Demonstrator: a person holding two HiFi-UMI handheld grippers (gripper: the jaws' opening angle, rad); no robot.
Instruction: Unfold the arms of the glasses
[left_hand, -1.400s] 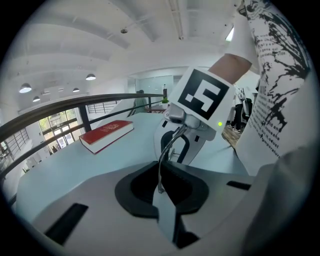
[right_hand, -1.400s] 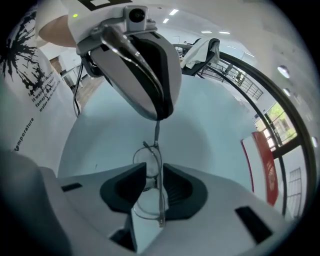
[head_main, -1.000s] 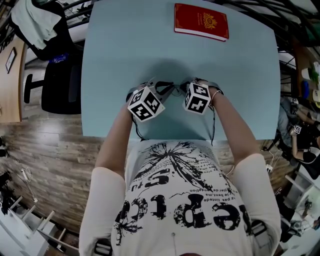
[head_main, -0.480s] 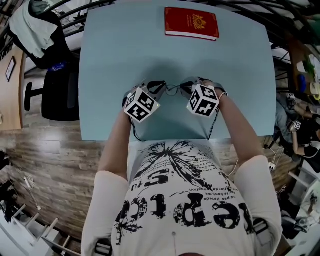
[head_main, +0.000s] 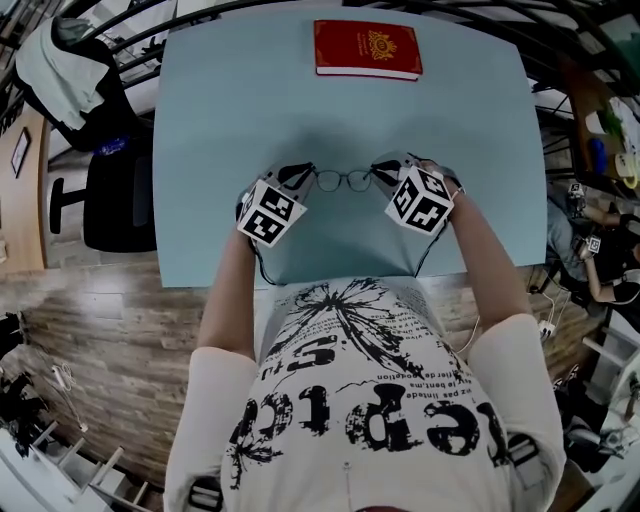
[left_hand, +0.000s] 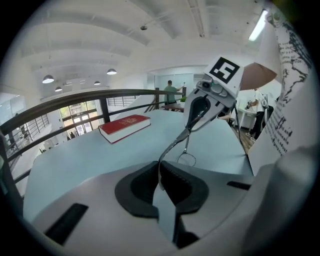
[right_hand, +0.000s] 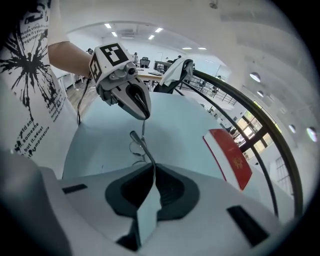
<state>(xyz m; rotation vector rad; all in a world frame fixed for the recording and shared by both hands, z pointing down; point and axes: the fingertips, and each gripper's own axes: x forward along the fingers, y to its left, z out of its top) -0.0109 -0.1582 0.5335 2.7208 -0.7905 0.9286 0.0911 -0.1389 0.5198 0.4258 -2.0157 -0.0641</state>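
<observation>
Head view — glasses (head_main: 328, 181), gold-crested red bk (head_main: 367, 49)

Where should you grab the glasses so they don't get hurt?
Probably by the thin side arms, coming in from the left and right ends. The glasses are wide, with round lenses in the middle; the left gripper and right gripper each pinch one arm, lenses untouched.

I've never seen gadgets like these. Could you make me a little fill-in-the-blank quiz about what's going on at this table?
1. The left claw and the right claw each pinch one arm of the ___.
2. The book lying at the far edge of the table has a ___ cover.
3. The table itself is light ___.
Missing words: glasses; red; blue.
</observation>
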